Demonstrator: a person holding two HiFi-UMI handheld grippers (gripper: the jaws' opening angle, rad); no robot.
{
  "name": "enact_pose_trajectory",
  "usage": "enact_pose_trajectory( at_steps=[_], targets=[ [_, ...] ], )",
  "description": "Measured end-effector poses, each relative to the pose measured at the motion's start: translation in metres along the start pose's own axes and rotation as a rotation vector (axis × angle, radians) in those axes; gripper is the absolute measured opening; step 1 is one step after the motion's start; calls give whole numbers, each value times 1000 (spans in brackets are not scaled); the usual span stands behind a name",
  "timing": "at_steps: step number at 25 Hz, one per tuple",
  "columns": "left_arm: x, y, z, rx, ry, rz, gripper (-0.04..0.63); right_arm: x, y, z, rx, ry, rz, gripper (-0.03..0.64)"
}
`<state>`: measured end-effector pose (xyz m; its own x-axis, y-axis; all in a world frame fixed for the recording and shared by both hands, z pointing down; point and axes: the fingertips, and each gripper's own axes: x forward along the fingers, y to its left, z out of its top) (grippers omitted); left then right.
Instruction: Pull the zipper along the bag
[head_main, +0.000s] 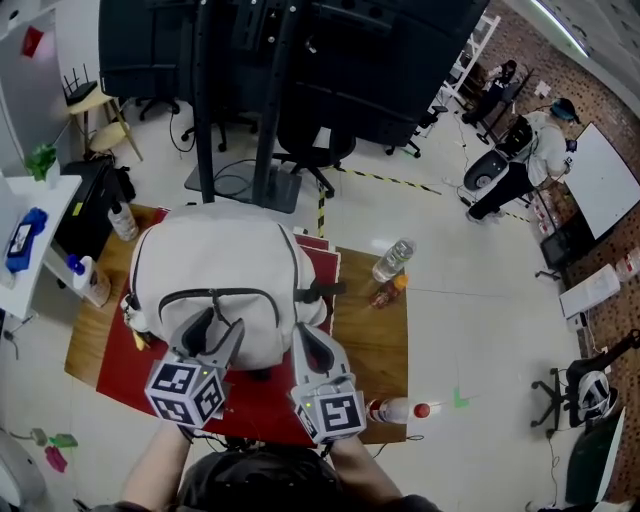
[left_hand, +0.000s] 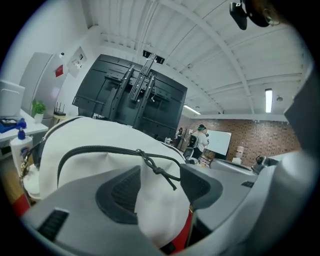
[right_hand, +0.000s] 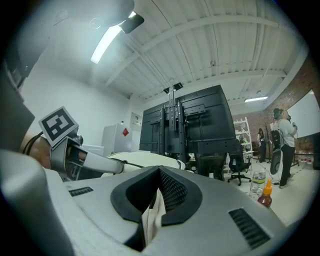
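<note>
**Two claws at a white bag**

Wooden table (head_main: 380, 340) with a red mat (head_main: 120, 375) carries a white bag (head_main: 215, 265), which lies right in front of both claws. The left claw (head_main: 218, 330) has its jaws spread wide and grips nothing. Bag cloth bulges up between them, and the dark pull cord (left_hand: 160, 171) hangs in that gap, nearer the jaw on the view's right. From the cord, the dark zipper (left_hand: 100, 149) arcs away ahead of this claw and to its left. The right claw (head_main: 312, 345) sits just beside the left one, at the bag's near right corner. Its jaws are pinched together on a fold of the white cloth. Beyond the right claw and off to its right, a clear bottle (head_main: 393, 260) and a small orange-capped bottle (head_main: 388, 291) lie on bare wood.
</note>
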<state>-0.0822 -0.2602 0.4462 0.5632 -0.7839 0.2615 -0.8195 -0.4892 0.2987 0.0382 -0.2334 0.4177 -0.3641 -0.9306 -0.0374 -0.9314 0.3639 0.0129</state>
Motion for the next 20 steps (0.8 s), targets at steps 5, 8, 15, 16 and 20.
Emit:
enact_pose_trajectory(
  at_steps=[5,8,15,16,20],
  targets=[
    [15,7,3,-36,7,43,281,10,-9,-6,8,10,14,15],
    [15,15,3,9,6,91,150,15,-9,-10,8,30,28,15],
    [19,18,-9,123,37,110,17,26,-13,-30,22,79,16,15],
    [19,18,-10,132,38,107,17,27,-13,-32,24,90,11,15],
    [16,19,-9,116,32,90,15,31,-13,-38,32,110,8,15]
  ],
)
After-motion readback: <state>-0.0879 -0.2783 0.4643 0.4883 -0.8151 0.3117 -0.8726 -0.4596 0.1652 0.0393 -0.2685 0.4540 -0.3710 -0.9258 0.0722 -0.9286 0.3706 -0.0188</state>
